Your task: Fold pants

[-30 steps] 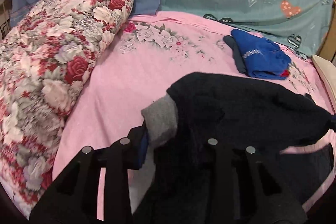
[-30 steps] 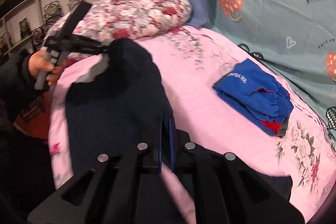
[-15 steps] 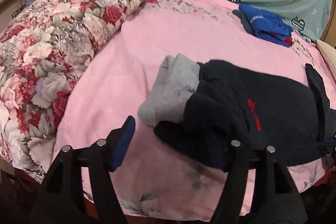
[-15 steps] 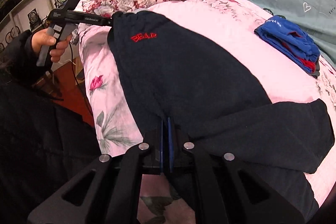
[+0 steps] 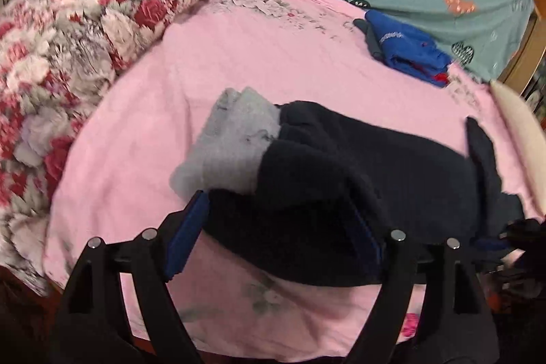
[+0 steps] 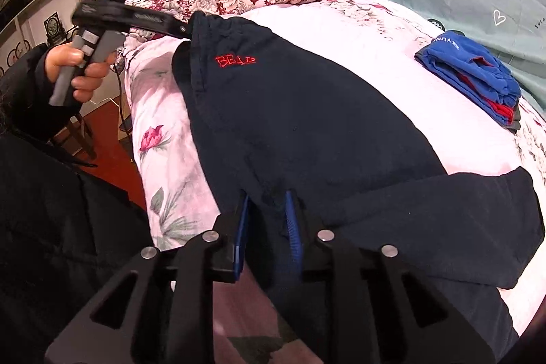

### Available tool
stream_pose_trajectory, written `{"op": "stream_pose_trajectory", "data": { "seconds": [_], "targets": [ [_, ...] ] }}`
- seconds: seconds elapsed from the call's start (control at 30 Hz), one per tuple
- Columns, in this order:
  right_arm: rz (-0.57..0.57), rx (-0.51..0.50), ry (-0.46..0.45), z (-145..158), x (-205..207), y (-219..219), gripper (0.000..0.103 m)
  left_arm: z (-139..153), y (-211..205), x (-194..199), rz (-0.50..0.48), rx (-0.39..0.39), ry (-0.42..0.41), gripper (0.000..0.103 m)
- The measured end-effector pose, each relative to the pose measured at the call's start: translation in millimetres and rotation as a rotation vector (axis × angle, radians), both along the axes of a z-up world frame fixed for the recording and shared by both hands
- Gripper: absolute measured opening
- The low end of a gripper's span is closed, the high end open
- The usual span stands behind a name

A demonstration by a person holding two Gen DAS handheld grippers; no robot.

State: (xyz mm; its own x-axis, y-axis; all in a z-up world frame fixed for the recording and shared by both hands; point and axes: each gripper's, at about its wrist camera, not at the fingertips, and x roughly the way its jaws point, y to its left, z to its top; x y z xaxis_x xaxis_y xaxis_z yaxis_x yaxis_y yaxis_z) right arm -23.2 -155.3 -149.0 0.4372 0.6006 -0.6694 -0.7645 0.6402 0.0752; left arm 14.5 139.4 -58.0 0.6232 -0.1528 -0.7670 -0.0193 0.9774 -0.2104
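Floral quilt [image 5: 85, 33] left, folded blue garment [image 6: 474, 74] on pink sheet [image 5: 273, 57].

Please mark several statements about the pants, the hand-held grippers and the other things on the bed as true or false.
1. The dark pants carry red lettering near the waist. True.
2. The left hand-held gripper is clamped shut. False: its jaws stand wide apart, one on each side of the pants' waist end.
3. A folded blue garment lies on the pink sheet, apart from the pants. True.
4. The floral quilt lies over the pants. False: it sits at the side of the bed and does not cover them.
5. Gray lining shows at the pants' waist end. True.
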Motion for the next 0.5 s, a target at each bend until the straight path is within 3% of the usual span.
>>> {"op": "stream_pose_trajectory", "data": {
  "seconds": [0.17,0.2,0.23,0.27,0.33,0.37,0.4,0.43,0.5],
  "targets": [
    [-0.006,0.007,0.01,-1.1,1.5,-2.4,0.012,0.8,-7.9,-0.9,0.001,-0.003,0.016,0.077],
    [-0.006,0.012,0.012,-1.5,1.3,-3.6,0.011,1.3,-11.3,-1.3,-0.005,0.012,0.009,0.069],
    [-0.008,0.019,0.015,-1.6,1.3,-4.6,0.01,0.8,-13.3,0.0,-0.013,0.019,0.01,0.053],
    [-0.009,0.027,0.021,-1.9,1.7,-5.8,0.01,-3.0,-16.1,2.9,-0.025,0.021,0.03,0.046],
    [-0.012,0.037,0.027,-2.0,2.5,-6.9,0.009,-9.8,-18.6,8.5,-0.015,0.028,0.06,0.043],
    [-0.012,0.039,0.028,-2.1,1.8,-7.1,0.009,-12.9,-17.8,10.1,-0.009,0.026,0.07,0.045],
    [-0.012,0.041,0.028,-1.7,1.1,-7.3,0.009,-13.8,-16.9,11.4,-0.002,0.015,0.077,0.062],
    [-0.012,0.041,0.027,-1.6,0.2,-7.5,0.009,-13.8,-16.2,12.6,0.013,0.007,0.087,0.086],
    [-0.013,0.045,0.029,-0.6,0.9,-8.4,0.009,-8.5,-14.5,10.9,0.038,-0.003,0.073,0.094]
  ]
}}
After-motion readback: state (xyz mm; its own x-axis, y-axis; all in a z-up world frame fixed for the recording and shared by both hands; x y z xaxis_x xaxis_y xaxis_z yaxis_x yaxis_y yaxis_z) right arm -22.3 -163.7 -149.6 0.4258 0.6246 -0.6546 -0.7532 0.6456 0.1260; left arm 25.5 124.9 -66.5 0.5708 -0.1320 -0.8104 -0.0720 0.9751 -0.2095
